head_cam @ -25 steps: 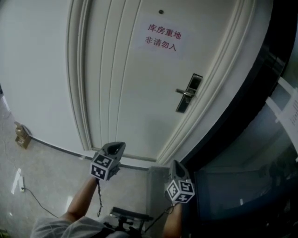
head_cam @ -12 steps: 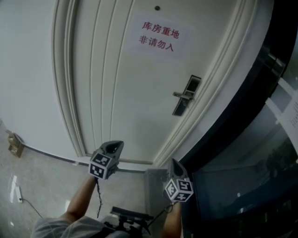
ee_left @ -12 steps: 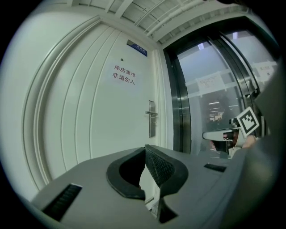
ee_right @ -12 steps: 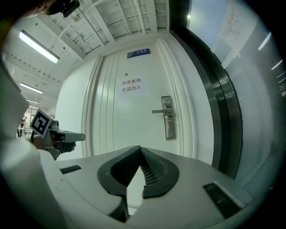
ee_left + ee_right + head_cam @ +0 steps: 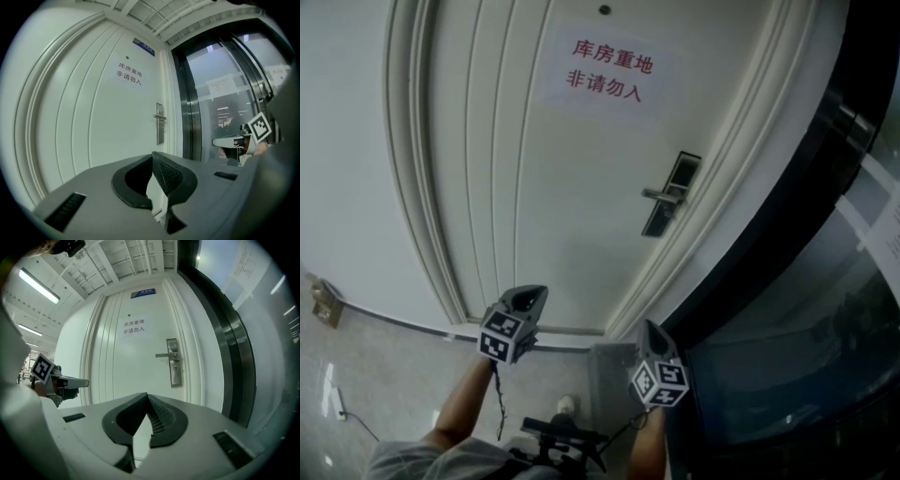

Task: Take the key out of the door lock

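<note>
A white panelled door (image 5: 534, 187) fills the head view, with a red-lettered sign (image 5: 609, 73) on it. The metal lock plate with its lever handle (image 5: 667, 194) sits at the door's right edge. In the right gripper view a small dark spot (image 5: 175, 367) shows under the lever (image 5: 166, 355); I cannot tell whether it is the key. My left gripper (image 5: 531, 296) and right gripper (image 5: 649, 330) are held low, well short of the lock, both pointing at the door. Both are shut with nothing between the jaws (image 5: 152, 157) (image 5: 147, 397).
A dark-framed glass wall (image 5: 787, 281) runs along the right of the door. On the grey tiled floor at the left lie a small brown object (image 5: 323, 302) and a white strip with a cable (image 5: 333, 392). A shoe (image 5: 567, 405) shows below the grippers.
The door has come nearer and less floor shows; both grippers have moved toward it together. A shoe now appears at the bottom. Both stay shut.
</note>
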Tool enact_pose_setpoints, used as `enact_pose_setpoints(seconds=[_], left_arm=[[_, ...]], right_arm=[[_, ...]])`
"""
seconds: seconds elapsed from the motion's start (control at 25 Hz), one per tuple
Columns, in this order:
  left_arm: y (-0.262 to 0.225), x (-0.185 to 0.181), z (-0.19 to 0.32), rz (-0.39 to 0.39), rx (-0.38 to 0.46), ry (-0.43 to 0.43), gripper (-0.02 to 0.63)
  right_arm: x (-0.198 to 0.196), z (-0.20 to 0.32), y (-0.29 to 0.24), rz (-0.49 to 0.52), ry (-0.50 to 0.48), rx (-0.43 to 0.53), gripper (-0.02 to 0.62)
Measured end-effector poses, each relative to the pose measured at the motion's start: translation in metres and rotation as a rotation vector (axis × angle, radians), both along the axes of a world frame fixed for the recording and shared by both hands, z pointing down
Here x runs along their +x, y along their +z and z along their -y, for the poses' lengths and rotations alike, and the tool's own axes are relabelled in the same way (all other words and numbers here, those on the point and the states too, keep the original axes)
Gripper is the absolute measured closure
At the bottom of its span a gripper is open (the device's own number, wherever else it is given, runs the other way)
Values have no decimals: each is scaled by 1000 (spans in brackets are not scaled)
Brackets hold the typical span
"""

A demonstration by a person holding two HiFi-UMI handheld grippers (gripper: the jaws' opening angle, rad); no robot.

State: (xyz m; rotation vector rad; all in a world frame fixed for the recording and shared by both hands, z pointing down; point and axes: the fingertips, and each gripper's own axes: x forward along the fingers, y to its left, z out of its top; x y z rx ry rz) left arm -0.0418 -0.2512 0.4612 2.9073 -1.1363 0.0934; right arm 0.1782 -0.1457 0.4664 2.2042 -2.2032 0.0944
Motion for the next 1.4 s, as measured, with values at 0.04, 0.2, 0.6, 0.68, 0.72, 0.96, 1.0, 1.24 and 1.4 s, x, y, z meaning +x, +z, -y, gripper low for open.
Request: enact_pose_setpoints(seconds=[0.04,0.2,0.6,0.68,0.72,0.96,1.0,1.24,1.4], left_arm=[[-1,2,5,-1,2,-3,599],[-3,14,27,2,4,-10,599],[-11,58,85,8,-5,-25,600],[-13,65,96,12,-9,-27,599],[-14,68,101,13,-11,-28,600],[-13,89,125,18,-22,-34,600],[-13,91,129,21,-25,-37,599],[-11,103,150,27,-33,-59,599],[-10,109,163,27,-34,-70,600]], right_arm=[[3,5,0,2,-1,1,588],[16,28,1,-2,-1,2,588],[62,88,-8,10,-13,2,588],[69,99,-12,9,-15,2,588],[72,104,-13,8,-17,0,588],[93,131,-15,-4,-25,-8,588],[96,136,-15,-7,-25,-11,588],[113,161,-15,-37,-25,-18,588],[124,177,-21,-52,-33,-8,588]])
